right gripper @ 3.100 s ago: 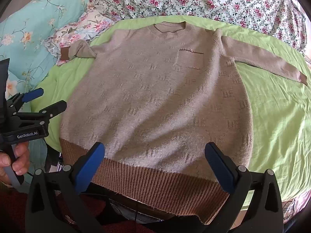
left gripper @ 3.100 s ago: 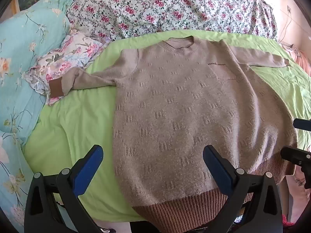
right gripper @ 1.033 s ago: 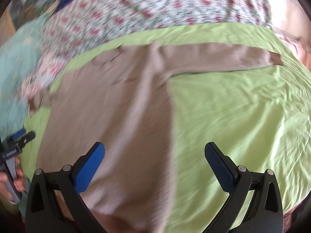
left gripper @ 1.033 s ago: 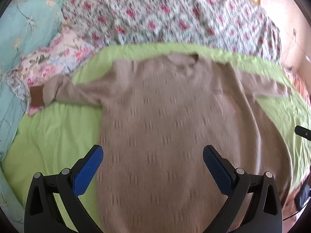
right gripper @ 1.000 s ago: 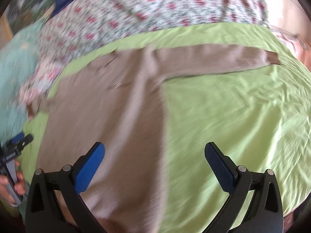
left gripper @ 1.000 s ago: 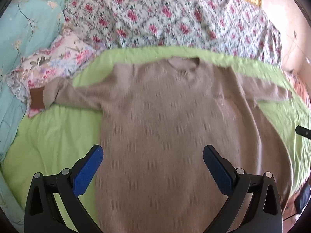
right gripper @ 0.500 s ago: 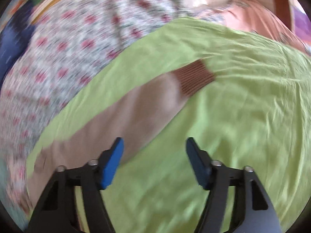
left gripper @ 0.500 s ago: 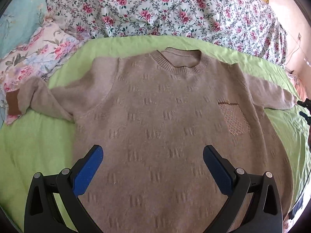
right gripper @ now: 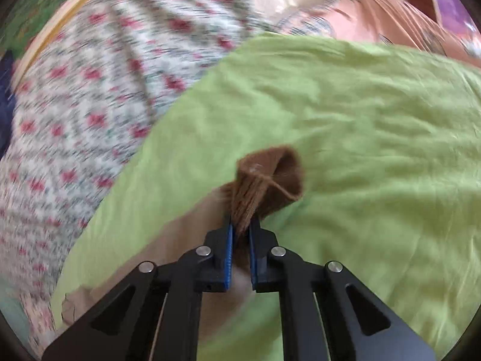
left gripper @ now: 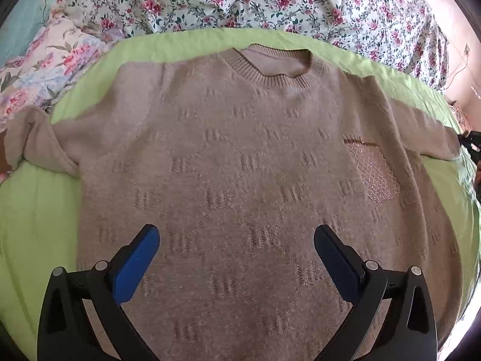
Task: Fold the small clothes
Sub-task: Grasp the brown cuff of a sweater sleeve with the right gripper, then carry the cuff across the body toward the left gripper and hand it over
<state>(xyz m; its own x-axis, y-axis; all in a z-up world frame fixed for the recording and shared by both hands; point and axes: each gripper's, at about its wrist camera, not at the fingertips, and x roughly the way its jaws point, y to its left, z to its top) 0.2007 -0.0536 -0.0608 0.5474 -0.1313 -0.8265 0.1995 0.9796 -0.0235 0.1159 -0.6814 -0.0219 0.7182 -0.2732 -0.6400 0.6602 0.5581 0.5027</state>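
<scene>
A beige knit sweater point(left gripper: 240, 156) lies face up on the green sheet point(left gripper: 33, 210), neck hole away from me, a mesh pocket point(left gripper: 371, 171) on its right chest. My left gripper point(left gripper: 236, 237) hovers open over the sweater's belly with nothing between its blue pads. In the right wrist view my right gripper point(right gripper: 240, 225) is closing on the brown ribbed cuff point(right gripper: 270, 180) of the sweater's sleeve, the pads pinching it and the cuff bunched up off the sheet point(right gripper: 375, 150). The right gripper's tip point(left gripper: 472, 141) shows at the far right edge of the left wrist view.
A floral quilt point(left gripper: 240, 0) runs across the back of the bed, and a floral pillow point(left gripper: 45, 60) lies at the left. In the right wrist view the same quilt point(right gripper: 90, 105) is at left and pink fabric point(right gripper: 390, 15) lies beyond the sheet.
My right gripper swung right to the sleeve end and went from wide open to pinching the brown cuff. My left gripper moved forward and lower over the sweater's body, still open.
</scene>
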